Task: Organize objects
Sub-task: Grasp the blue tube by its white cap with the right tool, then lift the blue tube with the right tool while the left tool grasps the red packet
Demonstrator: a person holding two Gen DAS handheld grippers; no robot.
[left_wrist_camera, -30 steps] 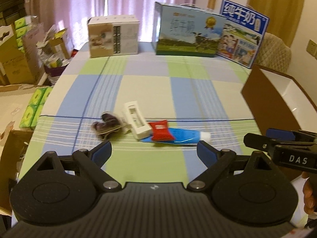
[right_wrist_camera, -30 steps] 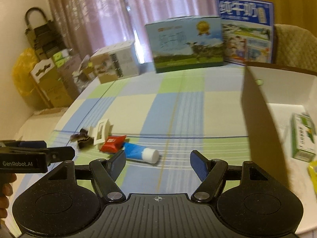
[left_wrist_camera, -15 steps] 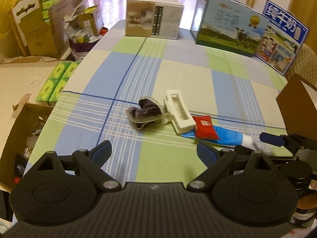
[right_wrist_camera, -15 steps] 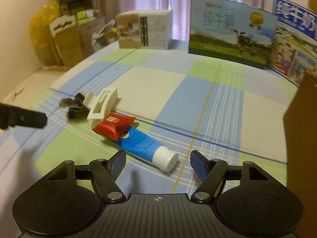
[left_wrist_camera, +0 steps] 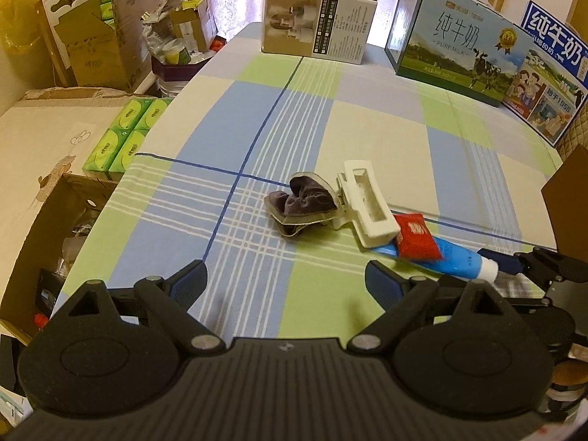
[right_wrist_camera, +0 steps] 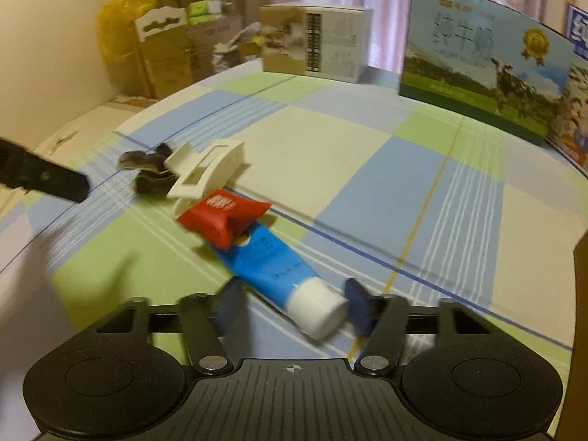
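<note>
Table with a checked blue, green and cream cloth (left_wrist_camera: 367,128). Containers: 3 printed cardboard cartons stand closed along the far edge, contents hidden: 1 beige-and-white box (left_wrist_camera: 319,29), 1 green-and-blue milk carton with a cow picture (left_wrist_camera: 459,55), 1 blue milk carton with white lettering (left_wrist_camera: 551,84). 1 brown cardboard box (left_wrist_camera: 571,205) at the right edge, only its outer wall showing.

4 loose items lie in a touching row near the near edge:
- 1 dark purple velvet hair scrunchie (left_wrist_camera: 303,200), crumpled, soft.
- 1 white plastic claw hair clip (left_wrist_camera: 369,202), rigid, rectangular cut-out, touching the scrunchie.
- 1 small red foil sachet (right_wrist_camera: 224,217), puffy, resting on the tube's flat end.
- 1 blue plastic tube with white cap (right_wrist_camera: 273,268), smooth.

Right gripper (right_wrist_camera: 294,305): fingers apart, 1 on each side of the cap end, neither pad clearly touching; view blurred. Left gripper (left_wrist_camera: 284,283): fingers spread wide, holding nothing, above the cloth just short of the scrunchie.
</note>
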